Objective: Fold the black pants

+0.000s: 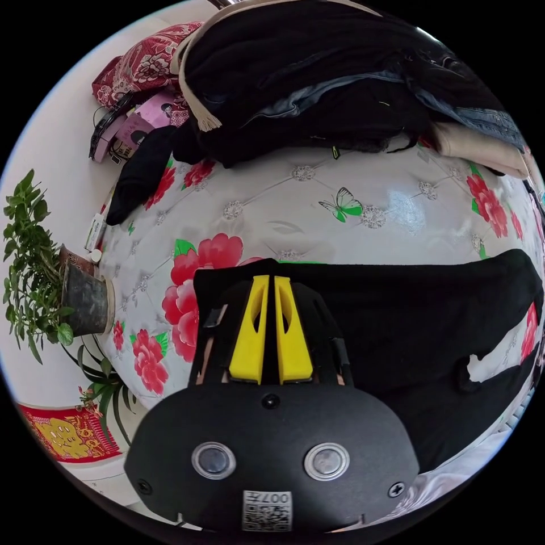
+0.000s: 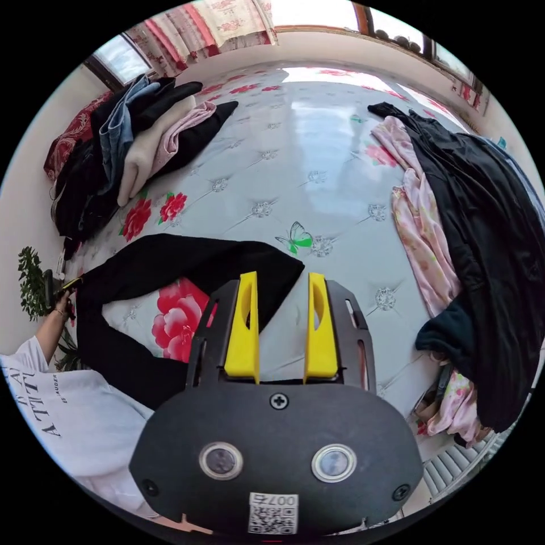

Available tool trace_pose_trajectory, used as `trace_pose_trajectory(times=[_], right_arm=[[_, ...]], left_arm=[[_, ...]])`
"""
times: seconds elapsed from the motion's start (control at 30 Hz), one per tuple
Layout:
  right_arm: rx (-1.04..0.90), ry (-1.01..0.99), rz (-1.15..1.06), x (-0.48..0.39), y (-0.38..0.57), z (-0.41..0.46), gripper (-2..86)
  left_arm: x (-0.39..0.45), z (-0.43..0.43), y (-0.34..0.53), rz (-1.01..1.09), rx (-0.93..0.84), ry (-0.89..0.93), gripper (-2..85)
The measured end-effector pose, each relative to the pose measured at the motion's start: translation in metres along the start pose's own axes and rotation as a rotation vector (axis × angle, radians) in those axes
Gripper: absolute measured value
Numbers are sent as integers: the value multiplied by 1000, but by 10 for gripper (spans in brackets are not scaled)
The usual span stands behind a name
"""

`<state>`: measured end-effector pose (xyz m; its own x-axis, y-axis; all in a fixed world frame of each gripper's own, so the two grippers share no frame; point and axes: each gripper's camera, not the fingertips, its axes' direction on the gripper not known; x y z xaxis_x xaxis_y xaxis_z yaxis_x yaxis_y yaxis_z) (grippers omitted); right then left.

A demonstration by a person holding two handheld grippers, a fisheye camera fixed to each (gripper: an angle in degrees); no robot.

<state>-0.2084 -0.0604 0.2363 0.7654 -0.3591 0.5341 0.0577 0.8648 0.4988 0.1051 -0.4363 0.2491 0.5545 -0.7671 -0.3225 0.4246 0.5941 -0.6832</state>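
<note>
Left gripper view first: the left gripper (image 1: 270, 279) has its two yellow jaws pressed nearly together right at the edge of the black pants (image 1: 409, 329); they look pinched on the cloth, though I cannot be sure both jaws press on it. From the jaws the pants run long toward 3 o'clock; they are soft, dark and flat on the shiny flowered bed cover (image 1: 295, 193). A lumpy clothes pile (image 1: 318, 85) sits at 12 o'clock, and a potted plant (image 1: 34, 267) at 9 o'clock.

Right gripper view next: the right gripper (image 2: 282, 284) has its jaws apart with nothing between them. The black pants (image 2: 170, 258) lie bent (like a sideways V) from 11 o'clock round to 8 o'clock of the jaws; one end is just beside the left jaw. A second heap of clothes (image 2: 482, 238) is at 3 o'clock. I think this gripper must go toward 10 o'clock to grab that end.
</note>
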Motion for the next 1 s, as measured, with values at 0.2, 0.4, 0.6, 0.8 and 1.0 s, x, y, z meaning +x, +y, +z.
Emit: trace_pose_trajectory(times=[0.2, 0.4, 0.6, 0.8, 1.0], right_arm=[[-10, 152, -26, -31, -28, 33, 8], [446, 107, -104, -52, -25, -81, -1], [378, 178, -270, -71, -8, -78, -1], [-23, 317, -80, -38, 13, -1, 6], [99, 75, -156, -63, -48, -27, 38]], left_arm=[[-7, 0, 3, -39, 4, 36, -6], [-11, -1, 5, -18, -3, 44, -6], [-11, 0, 11, -17, 11, 23, -3], [-41, -19, 23, -45, 36, 53, 12], [-70, -47, 28, 44, 179, 131, 97]])
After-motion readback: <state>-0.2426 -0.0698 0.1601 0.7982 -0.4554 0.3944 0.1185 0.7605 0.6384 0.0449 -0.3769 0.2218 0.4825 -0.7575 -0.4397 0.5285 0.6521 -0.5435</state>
